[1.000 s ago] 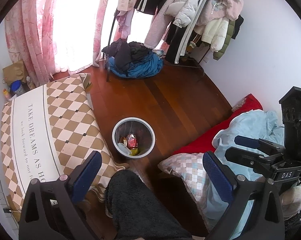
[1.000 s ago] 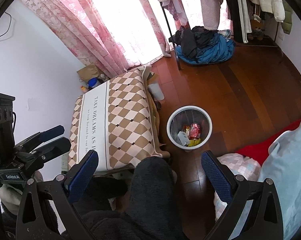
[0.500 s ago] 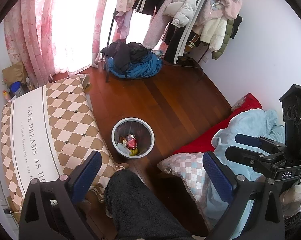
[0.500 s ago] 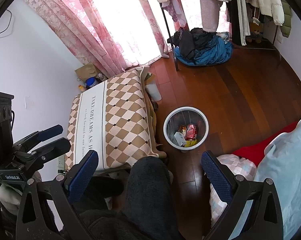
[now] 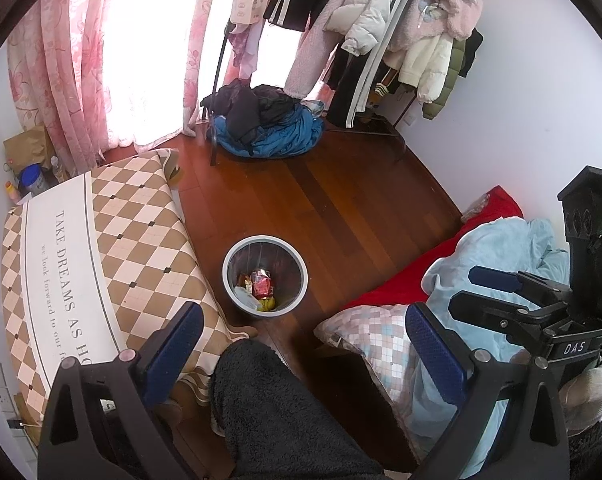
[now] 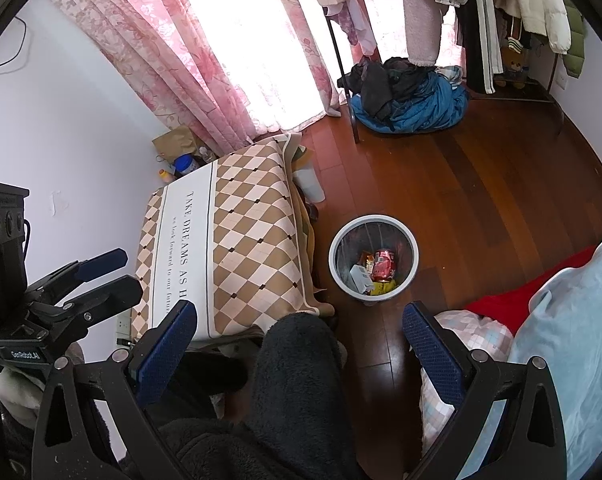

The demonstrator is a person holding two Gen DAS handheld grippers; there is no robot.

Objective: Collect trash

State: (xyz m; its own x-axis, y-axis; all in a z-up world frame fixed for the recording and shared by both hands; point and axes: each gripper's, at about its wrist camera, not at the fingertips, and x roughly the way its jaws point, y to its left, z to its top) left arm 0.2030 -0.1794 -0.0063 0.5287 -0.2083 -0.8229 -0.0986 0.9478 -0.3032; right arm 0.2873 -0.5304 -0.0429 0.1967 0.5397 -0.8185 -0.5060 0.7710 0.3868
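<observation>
A round grey-white waste bin (image 5: pixel 229 256) stands on the wooden floor beside the table; it also shows in the right wrist view (image 6: pixel 335 240). Inside lie a red crushed can (image 5: pixel 262 282), a white carton (image 6: pixel 360 276) and yellow wrappers (image 6: pixel 381 287). My left gripper (image 5: pixel 304 322) is open and empty, held high above the floor. My right gripper (image 6: pixel 299 322) is open and empty too, at about the same height. Each gripper shows at the edge of the other's view, the right one (image 5: pixel 501 292) and the left one (image 6: pixel 101 276).
A low table with a checked cloth (image 5: pixel 101 248) stands left of the bin. A red mattress with blue bedding (image 5: pixel 513 248) and a checked pillow (image 5: pixel 373 332) lies right. A clothes pile (image 5: pixel 261 124) and a coat rack (image 5: pixel 381 40) stand far back. My dark fleece leg (image 5: pixel 277 408) is below.
Both views have shifted slightly; the bin sits a little lower-left in the right wrist view. Both grippers stay open and empty.
</observation>
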